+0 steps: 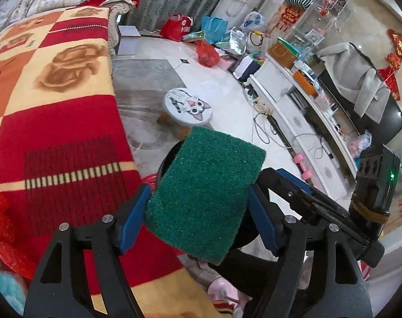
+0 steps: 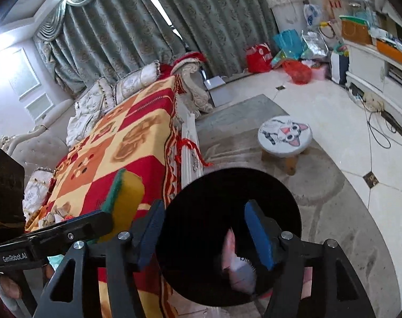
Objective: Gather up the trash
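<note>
Looking along the left gripper [image 1: 199, 196], a green-faced sponge [image 1: 208, 185] is seen standing between the blue pads, which touch its two long edges. It appears to be clamped lightly, since its edges are not visibly squashed. The sponge is held just above the bin [image 1: 166, 164], whose black rim shows behind and below it. It is judged to be light, soft and springy, with a rough face that should not slip. It is best taken across its narrow width, near the middle, as is done here. A hard squeeze is not needed, and a grip at one corner would let it swing.

Seen from the right gripper [image 2: 204, 212], the bin is almost directly below, its dark mouth filling the gap between the jaws. These jaws stand apart and nothing is pressed between them. A pink packet [image 2: 236, 265], somewhat blurred, is seen inside the bin, close to the right-hand pad. Whether it lies at the bottom cannot be told. The sponge is seen left of the bin and above its rim, its yellow body turned this way.
</note>
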### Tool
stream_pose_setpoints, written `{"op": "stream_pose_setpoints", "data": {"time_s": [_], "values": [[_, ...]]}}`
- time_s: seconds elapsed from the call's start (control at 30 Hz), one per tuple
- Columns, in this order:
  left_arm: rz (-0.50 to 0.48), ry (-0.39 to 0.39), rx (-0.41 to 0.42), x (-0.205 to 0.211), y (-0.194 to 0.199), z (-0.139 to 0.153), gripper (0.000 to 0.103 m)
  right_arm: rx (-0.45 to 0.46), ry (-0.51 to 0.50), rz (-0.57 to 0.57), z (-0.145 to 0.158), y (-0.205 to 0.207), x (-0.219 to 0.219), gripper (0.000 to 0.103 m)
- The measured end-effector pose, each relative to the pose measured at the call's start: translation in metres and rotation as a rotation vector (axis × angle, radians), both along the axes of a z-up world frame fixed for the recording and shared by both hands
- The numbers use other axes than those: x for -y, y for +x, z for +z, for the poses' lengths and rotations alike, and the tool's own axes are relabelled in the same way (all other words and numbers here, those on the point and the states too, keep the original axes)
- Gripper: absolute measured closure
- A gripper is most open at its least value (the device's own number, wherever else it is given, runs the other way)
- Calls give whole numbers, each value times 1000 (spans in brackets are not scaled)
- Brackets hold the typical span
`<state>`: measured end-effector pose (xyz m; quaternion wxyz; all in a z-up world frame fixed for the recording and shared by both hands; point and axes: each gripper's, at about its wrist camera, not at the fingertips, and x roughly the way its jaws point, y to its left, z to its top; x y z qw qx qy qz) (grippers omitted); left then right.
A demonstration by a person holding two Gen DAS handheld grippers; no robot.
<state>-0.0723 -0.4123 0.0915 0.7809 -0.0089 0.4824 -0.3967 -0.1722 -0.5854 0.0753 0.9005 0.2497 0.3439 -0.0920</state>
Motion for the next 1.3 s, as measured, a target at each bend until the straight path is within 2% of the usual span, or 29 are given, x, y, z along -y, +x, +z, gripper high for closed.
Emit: {"op": "stream_pose_setpoints", "data": {"time_s": [0.2, 0.33, 0.43, 0.53, 0.6, 0.7, 0.73, 0.83, 1.0, 1.3], "values": [[-16, -47, -29, -1, -1, 0, 28, 3, -17, 1, 5, -3, -13, 43], [-34, -90, -91, 3, 3, -5, 26, 2, -42, -22, 12, -15, -12, 42], [2, -139, -156, 3, 14, -10, 22, -15, -44, -8, 11, -18, -10, 42], [17, -112, -189, 11, 22, -15, 21, -23, -37, 22, 8, -21, -14, 42], [29, -135, -216, 14, 26, -18, 21, -17, -29, 42, 6, -26, -19, 42], [39, -98, -250, 23, 30, -23, 21, -13, -36, 67, 5, -30, -26, 42], [44, -107, -253, 23, 30, -21, 21, -24, -39, 65, 4, -30, -26, 42], [55, -87, -191, 16, 25, -11, 21, -26, -28, 59, 1, -31, -23, 42], [112, 8, -94, -11, 17, -8, 21, -20, -13, 66, 1, -22, -29, 41], [281, 85, 45, -98, 11, 3, 22, -21, -54, 165, 9, 5, -85, 41]]}}
